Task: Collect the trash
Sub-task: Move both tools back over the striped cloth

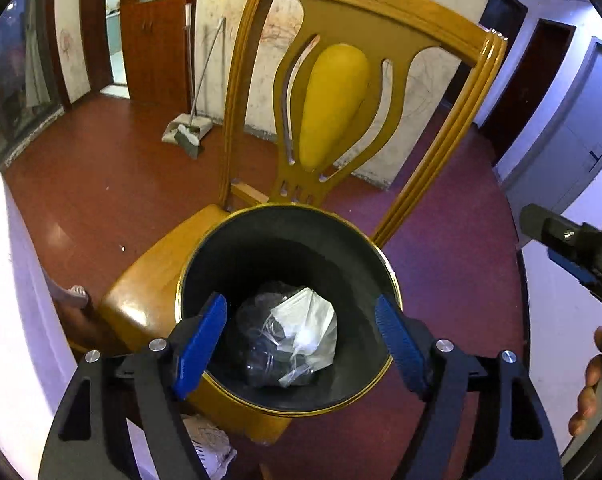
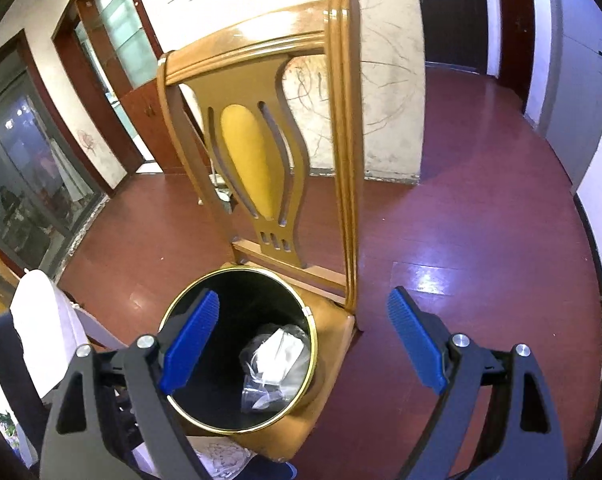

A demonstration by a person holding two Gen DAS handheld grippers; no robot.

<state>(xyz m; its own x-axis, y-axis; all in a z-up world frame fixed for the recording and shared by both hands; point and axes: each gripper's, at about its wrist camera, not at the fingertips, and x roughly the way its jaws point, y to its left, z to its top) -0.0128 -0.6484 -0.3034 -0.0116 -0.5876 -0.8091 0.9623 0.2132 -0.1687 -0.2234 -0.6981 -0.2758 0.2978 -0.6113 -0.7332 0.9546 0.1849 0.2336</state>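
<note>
One black bin (image 1: 289, 248) on a chair (image 1: 149, 304) holds crumpled plastic wrap (image 1: 297, 332).

Bag (image 1: 297, 332) in bin (image 1: 229, 248) on chair (image 1: 141, 300)

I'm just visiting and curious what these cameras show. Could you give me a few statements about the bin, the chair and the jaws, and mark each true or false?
1. The black bin stands on the seat of the wooden chair. True.
2. The bin is empty. False: a crumpled clear plastic bag lies at its bottom.
3. The left gripper has its jaws shut on trash. False: they stand open above the bin, holding nothing.
4. The right gripper is open too. True.
5. A broom and dustpan rest by the wall behind the chair. True.
</note>
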